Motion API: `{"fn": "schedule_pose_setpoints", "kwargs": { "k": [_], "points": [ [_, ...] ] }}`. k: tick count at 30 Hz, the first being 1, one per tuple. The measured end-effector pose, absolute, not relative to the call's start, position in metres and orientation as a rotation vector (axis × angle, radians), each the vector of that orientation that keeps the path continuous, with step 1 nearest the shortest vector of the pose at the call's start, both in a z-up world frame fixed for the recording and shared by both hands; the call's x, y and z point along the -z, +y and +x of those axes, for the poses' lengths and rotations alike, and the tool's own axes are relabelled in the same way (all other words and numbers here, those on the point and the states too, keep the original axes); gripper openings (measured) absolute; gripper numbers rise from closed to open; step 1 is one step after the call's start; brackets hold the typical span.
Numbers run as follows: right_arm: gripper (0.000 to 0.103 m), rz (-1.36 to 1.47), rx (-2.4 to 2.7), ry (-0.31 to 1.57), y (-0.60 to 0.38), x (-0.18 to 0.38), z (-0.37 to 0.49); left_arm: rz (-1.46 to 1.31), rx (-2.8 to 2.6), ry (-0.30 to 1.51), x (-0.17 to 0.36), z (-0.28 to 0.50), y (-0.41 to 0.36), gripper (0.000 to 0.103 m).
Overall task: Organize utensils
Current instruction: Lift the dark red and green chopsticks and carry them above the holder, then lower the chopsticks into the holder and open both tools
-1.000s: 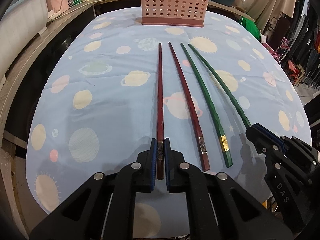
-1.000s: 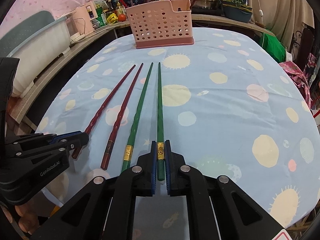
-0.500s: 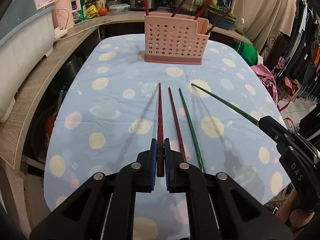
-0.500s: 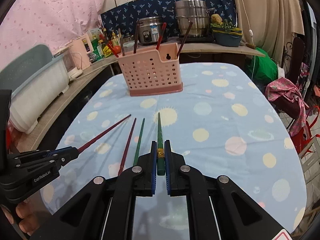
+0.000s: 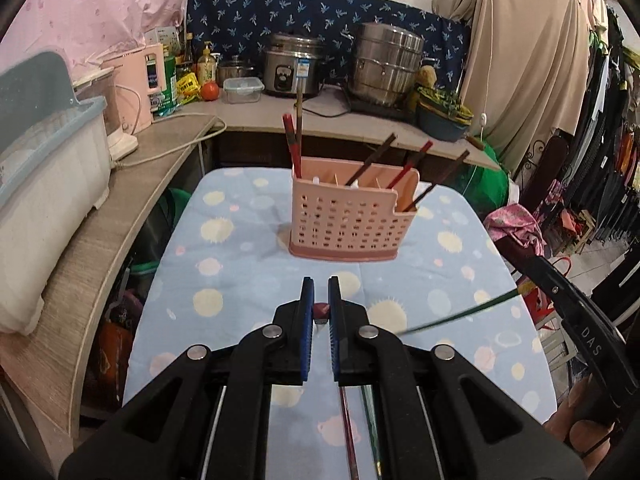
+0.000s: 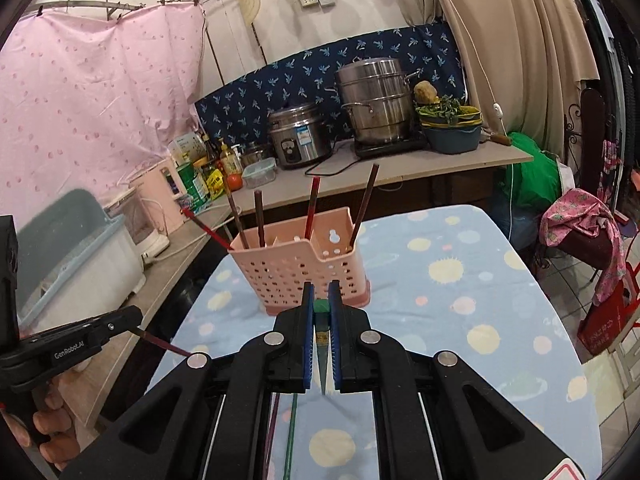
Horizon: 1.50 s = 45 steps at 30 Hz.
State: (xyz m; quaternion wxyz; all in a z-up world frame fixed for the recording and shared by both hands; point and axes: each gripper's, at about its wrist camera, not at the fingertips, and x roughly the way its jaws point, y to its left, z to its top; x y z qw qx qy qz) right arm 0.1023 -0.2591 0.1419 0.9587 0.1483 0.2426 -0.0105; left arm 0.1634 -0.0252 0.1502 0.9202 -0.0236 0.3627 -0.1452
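Both chopsticks are up off the table now: a second ago they lay flat on the cloth, and now I'm looking at them end-on. My left gripper [image 5: 321, 312] pinches the dark red, twisted-shaft chopstick [image 5: 321, 310] between its blue ribbed pads, butt end toward the lens. My right gripper [image 6: 321, 308] clamps the glossy green chopstick [image 6: 321, 306] the same way, its gold band just visible behind the square butt. The other red chopstick [image 5: 349, 432] and the other green chopstick [image 5: 370, 420] lie on the blue planet-print tablecloth [image 5: 240, 280] under my left gripper. Ahead stands the pink perforated plastic utensil basket [image 5: 346, 220], far closer than before, with dark and red chopsticks leaning out of it.
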Motion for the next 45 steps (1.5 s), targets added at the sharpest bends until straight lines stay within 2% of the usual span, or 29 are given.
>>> {"fn": "schedule_pose_setpoints", "kwargs": {
  "k": [9, 20, 24, 33, 40, 45],
  "points": [
    [0.007, 0.316, 0.024, 0.401, -0.271, -0.18, 0.14, -0.064, 0.272, 0.631, -0.203, 0.209, -0.031, 0.007],
    [0.007, 0.428, 0.024, 0.184, -0.297, -0.25, 0.192, -0.146, 0.243, 0.433, -0.28, 0.244, -0.029, 0.007],
    [0.007, 0.395, 0.031, 0.154, -0.291, -0.262, 0.217, -0.157, 0.237, 0.375, -0.292, 0.26, -0.033, 0.007],
    [0.007, 0.375, 0.02, 0.28, -0.279, -0.217, 0.27, -0.153, 0.219, 0.437, -0.26, 0.303, -0.042, 0.007],
    [0.007, 0.368, 0.004, 0.386, -0.273, -0.182, 0.282, -0.169, 0.226, 0.539, -0.226, 0.32, -0.044, 0.007],
    [0.011, 0.366, 0.01, 0.389, -0.273, -0.178, 0.276, -0.169, 0.216, 0.557, -0.216, 0.319, -0.045, 0.009]
  ]
}}
